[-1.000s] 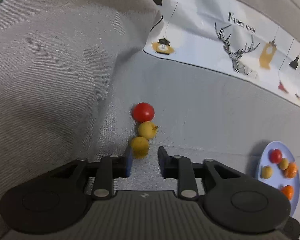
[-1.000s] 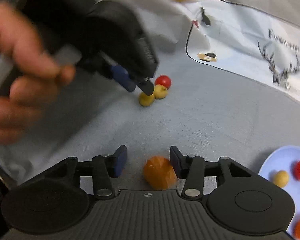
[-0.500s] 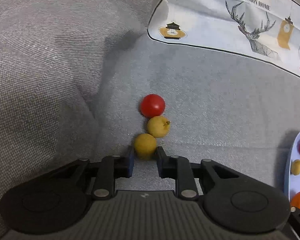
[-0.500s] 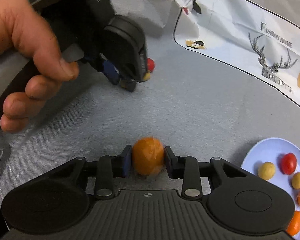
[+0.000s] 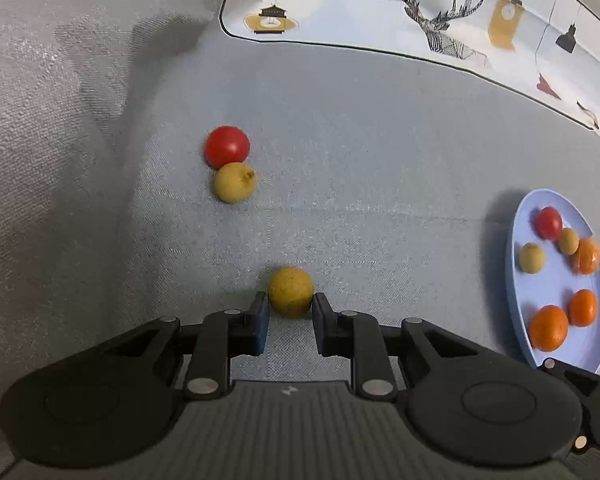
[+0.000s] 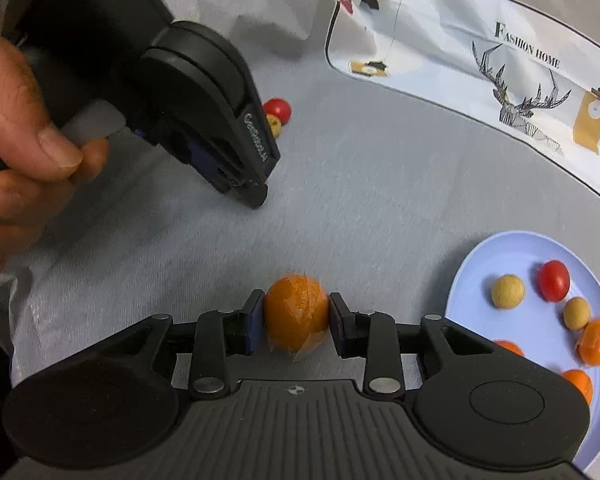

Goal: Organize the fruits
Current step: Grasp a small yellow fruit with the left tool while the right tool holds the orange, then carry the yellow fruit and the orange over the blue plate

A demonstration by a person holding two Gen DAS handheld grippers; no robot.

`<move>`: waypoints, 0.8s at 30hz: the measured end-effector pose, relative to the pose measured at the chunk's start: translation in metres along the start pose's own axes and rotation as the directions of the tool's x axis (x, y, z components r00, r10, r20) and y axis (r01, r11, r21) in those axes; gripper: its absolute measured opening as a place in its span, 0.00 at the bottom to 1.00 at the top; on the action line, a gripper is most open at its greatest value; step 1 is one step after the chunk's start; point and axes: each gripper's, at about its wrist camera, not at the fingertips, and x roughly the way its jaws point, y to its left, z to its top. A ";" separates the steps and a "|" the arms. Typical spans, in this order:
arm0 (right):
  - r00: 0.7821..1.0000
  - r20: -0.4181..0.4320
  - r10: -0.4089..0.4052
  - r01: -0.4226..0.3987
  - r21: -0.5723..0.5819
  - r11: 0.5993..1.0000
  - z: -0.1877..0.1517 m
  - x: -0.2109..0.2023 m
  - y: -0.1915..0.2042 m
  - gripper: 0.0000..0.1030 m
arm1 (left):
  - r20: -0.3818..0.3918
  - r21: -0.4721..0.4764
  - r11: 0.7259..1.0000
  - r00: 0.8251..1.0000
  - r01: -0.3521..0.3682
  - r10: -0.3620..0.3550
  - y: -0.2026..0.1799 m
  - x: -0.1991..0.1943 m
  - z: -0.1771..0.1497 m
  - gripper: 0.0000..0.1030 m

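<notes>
The white printed cloth (image 6: 480, 20) bears "FASHION HOME" in dark capitals above a drawn stag's head; in the left wrist view only "…ION HOME" shows at the top edge. The left hand-held gripper (image 6: 256, 196) carries pale lettering on its black side and its body, too blurred to read, perhaps a brand name.

Woven grey cloth (image 5: 380, 152), glossy red tomato (image 5: 227, 147), matt ribbed-plastic left hand-held gripper (image 5: 287, 312).
</notes>
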 end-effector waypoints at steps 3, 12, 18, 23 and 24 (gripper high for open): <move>1.000 -0.003 0.003 -0.003 0.004 1.000 0.002 0.000 -0.001 0.34 | -0.003 -0.004 1.000 1.000 0.003 -0.003 0.000 0.003 0.000 0.25; 1.000 -0.002 0.004 -0.004 0.008 1.000 0.006 0.000 -0.002 0.34 | 0.020 0.012 1.000 1.000 -0.007 0.007 -0.003 0.006 0.002 0.25; 0.998 0.055 0.003 -0.004 0.031 1.000 0.007 -0.011 -0.006 0.34 | 0.052 -0.005 1.000 0.999 -0.012 0.012 -0.001 -0.003 0.000 0.25; 0.993 0.120 -0.008 0.001 0.064 0.998 0.012 -0.027 -0.013 0.34 | 0.114 -0.025 0.999 0.993 -0.024 0.027 0.000 -0.022 -0.007 0.25; 0.991 0.131 -0.011 0.003 0.066 0.998 0.013 -0.030 -0.014 0.34 | 0.128 -0.030 0.999 0.991 -0.025 0.028 0.000 -0.028 -0.008 0.25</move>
